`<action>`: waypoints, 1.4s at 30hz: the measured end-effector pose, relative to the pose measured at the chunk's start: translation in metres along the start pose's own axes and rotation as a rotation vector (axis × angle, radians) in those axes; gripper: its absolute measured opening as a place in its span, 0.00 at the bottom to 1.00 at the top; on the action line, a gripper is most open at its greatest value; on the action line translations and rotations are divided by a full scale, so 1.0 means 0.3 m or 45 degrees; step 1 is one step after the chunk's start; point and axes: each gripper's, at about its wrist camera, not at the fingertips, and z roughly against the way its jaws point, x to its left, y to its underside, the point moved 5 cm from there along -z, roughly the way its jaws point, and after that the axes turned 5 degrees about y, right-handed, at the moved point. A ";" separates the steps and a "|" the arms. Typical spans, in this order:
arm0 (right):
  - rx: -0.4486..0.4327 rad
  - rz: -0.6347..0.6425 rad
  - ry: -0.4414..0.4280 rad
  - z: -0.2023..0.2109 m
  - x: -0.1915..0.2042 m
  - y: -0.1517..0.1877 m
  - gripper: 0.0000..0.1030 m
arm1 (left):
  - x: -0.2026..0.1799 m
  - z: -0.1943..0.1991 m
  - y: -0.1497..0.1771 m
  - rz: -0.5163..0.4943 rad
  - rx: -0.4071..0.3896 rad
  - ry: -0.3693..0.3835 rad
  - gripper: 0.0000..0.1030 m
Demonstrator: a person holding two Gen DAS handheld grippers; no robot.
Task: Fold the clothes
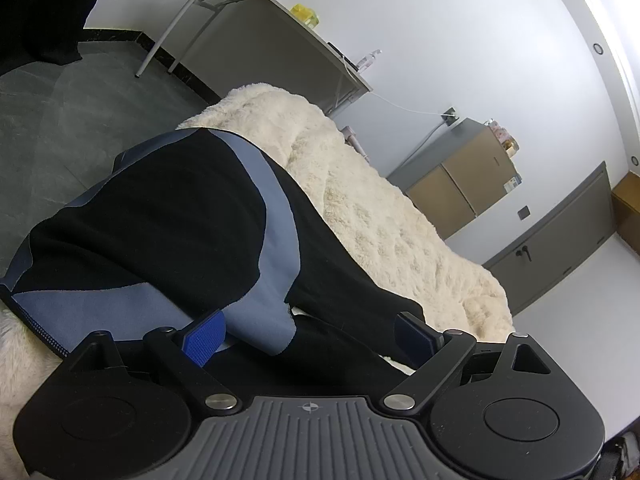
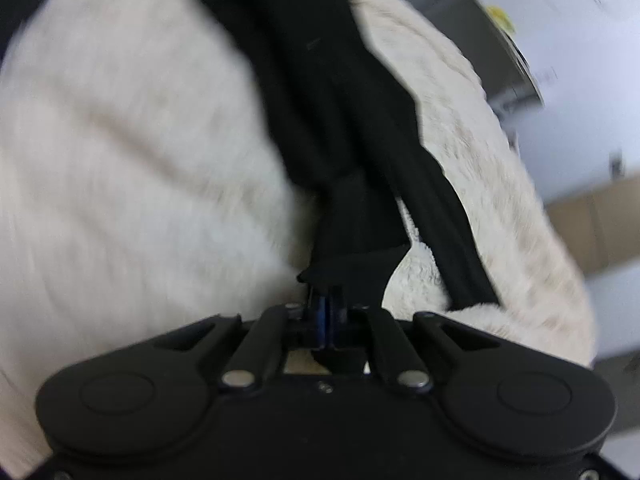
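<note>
Black sleeve (image 2: 352,200) is running lengthwise away from the right gripper (image 2: 326,312), clenched on its cuff; left gripper (image 1: 308,336) is gaping over the garment's body (image 1: 160,216).

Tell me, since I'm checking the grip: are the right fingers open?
No, the right fingers are closed together, pinching the black sleeve of the garment above the fluffy blanket.

Two handheld grippers over a black-and-blue garment

The left gripper (image 1: 308,334) tilts gently down, jaws spread wide, straddling the garment (image 1: 160,220). The right gripper (image 2: 326,312) angles steeply down, its jaws pinched together on the garment's black sleeve end (image 2: 352,252).
</note>
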 end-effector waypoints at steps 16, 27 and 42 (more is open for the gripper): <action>0.418 -1.017 0.193 -0.201 -0.575 0.313 0.01 | 0.005 -0.005 0.004 0.005 0.005 -0.002 0.86; -0.194 -0.529 0.089 -0.015 -0.297 -0.073 0.58 | 0.023 -0.007 -0.002 0.043 -0.010 -0.001 0.86; 0.001 -0.071 -0.359 -0.252 -0.070 -0.258 0.01 | 0.047 0.006 -0.013 0.111 -0.045 0.016 0.86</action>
